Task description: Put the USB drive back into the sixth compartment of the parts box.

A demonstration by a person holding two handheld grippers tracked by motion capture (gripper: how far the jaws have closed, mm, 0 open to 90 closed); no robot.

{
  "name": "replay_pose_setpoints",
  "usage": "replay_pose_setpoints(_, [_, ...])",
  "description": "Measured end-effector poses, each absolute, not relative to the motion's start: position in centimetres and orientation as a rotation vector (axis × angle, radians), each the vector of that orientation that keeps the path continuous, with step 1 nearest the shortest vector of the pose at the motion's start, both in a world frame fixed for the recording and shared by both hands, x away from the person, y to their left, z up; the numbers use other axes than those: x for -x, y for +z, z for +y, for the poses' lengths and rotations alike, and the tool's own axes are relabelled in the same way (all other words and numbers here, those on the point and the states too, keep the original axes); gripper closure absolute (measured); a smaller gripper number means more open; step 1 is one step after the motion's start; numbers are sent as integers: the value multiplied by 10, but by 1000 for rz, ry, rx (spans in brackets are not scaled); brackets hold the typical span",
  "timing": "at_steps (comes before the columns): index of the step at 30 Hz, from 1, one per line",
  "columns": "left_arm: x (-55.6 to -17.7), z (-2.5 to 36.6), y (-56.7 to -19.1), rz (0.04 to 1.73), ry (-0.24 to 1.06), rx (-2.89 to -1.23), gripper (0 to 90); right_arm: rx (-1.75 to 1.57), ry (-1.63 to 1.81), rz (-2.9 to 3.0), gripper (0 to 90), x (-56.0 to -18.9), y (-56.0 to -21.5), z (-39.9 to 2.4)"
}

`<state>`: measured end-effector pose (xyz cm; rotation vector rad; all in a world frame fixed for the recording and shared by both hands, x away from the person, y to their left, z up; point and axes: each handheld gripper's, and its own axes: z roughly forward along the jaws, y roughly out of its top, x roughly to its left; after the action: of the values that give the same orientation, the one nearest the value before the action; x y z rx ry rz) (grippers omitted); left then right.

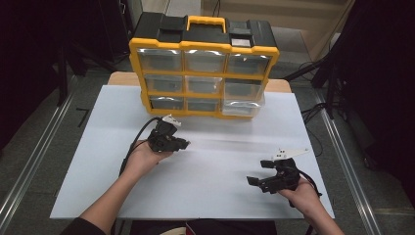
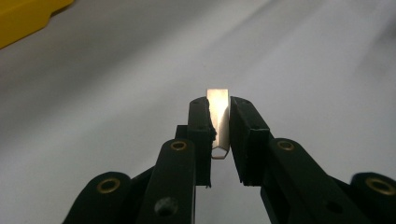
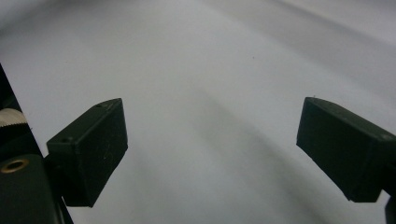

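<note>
On the white desk [image 1: 210, 166], just in front of the yellow-and-black drawer organiser [image 1: 203, 66], the left hand-held gripper [image 1: 182, 143] is held in the person's left hand [image 1: 144, 159]. Its jaws are drawn close together and are clamped on a small, flat, pale metal piece [image 2: 219, 122], which is seen upright between the pads in the left gripper view, its top edge standing just above the fingertips. What kind of part it is cannot be told. The piece is kept above the desk surface, near the organiser's bottom row of clear drawers [image 1: 169, 103] but apart from them; a corner of the organiser's yellow frame is seen at the upper left of the left gripper view.

Toward the near right of the desk, the right hand-held gripper [image 1: 257, 181] is held in the right hand [image 1: 303, 196], well apart from the left one. Its jaws are spread wide, and bare white desk is seen between them in the right gripper view.
</note>
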<state>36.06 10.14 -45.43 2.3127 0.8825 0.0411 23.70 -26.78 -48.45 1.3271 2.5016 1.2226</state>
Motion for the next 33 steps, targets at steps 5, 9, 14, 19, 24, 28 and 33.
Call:
replay_pose_setpoints(5, [-362,101,-444,871,33,-2311,798,-1327,1225,2501,73,-237,-485,-268])
replay_pose_setpoints(9, [-362,103,-433,867,9,-2299,797,-1328,1228,2494,73,-237,-484,-269])
replay_pose_setpoints(14, [-366,103,-424,868,-14,-2298,797,-1327,1232,2488,73,-237,-484,-270])
replay_pose_setpoints(19, [-369,99,-414,862,-31,-2303,797,-1318,1242,2497,73,-236,-483,-268])
replay_pose_setpoints(24, [-377,101,-395,852,-54,-2264,797,-1319,1239,2494,73,-236,-483,-269])
replay_pose_setpoints(28, [-380,99,-382,839,-45,-2266,797,-1320,1242,2492,73,-236,-483,-269])
replay_pose_setpoints(33, [-382,96,-371,816,-36,-2279,797,-1320,1242,2493,73,-236,-483,-269])
